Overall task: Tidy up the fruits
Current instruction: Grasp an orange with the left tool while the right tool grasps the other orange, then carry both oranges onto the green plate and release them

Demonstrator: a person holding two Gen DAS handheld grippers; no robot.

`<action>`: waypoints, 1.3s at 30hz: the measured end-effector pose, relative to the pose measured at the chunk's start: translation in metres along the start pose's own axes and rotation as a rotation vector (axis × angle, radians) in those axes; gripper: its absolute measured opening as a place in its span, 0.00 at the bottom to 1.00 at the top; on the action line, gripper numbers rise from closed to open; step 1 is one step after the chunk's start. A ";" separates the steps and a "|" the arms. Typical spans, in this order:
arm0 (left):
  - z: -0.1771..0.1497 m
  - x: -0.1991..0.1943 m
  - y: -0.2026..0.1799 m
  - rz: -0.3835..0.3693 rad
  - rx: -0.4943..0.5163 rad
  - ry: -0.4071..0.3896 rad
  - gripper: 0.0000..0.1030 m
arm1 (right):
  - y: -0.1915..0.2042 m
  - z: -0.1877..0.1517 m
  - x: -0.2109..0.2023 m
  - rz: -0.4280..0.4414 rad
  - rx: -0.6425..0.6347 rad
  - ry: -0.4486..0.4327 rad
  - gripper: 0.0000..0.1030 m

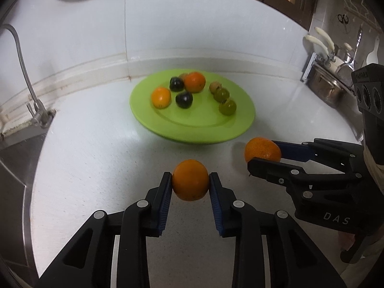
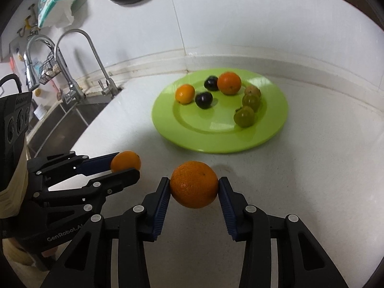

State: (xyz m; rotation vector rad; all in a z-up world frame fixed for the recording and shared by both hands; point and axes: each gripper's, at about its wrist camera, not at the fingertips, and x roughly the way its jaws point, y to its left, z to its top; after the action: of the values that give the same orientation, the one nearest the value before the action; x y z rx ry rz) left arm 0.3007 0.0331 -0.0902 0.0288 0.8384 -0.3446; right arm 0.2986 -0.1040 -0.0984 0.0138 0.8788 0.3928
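The left gripper (image 1: pixel 190 180) is clenched on a smooth orange (image 1: pixel 190 180). Just beside it, the right gripper (image 2: pixel 194 184) clasps a larger orange (image 2: pixel 194 184). Beyond both, on the table (image 1: pixel 96 148), the green plate (image 1: pixel 192 132) carries more fruit.

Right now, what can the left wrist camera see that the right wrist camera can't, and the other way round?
Only the left wrist view shows the pots and white-handled utensils at the right. Only the right wrist view shows a second tap, a wire basket and a paper packet. Both show the green plate of fruit, and each pair of tongs, left and right, gripping an orange.
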 end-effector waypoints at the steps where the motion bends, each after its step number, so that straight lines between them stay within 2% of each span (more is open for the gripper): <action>1: 0.001 -0.004 0.000 0.003 0.001 -0.009 0.30 | 0.001 0.002 -0.004 -0.002 -0.004 -0.010 0.41; 10: 0.012 -0.027 -0.005 0.018 0.021 -0.077 0.30 | 0.007 0.015 -0.033 -0.016 -0.021 -0.107 0.41; 20: 0.034 -0.024 -0.001 0.026 0.039 -0.123 0.30 | 0.005 0.031 -0.036 -0.035 -0.017 -0.169 0.41; 29: 0.058 -0.004 0.010 0.026 0.045 -0.132 0.30 | -0.003 0.054 -0.021 -0.059 -0.027 -0.200 0.41; 39: 0.074 0.034 0.022 -0.009 0.032 -0.084 0.30 | -0.014 0.072 0.013 -0.075 -0.055 -0.166 0.41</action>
State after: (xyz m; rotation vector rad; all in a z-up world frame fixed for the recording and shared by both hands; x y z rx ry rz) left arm 0.3825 0.0322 -0.0678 0.0398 0.7501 -0.3657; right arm 0.3648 -0.1022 -0.0646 -0.0369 0.7022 0.3409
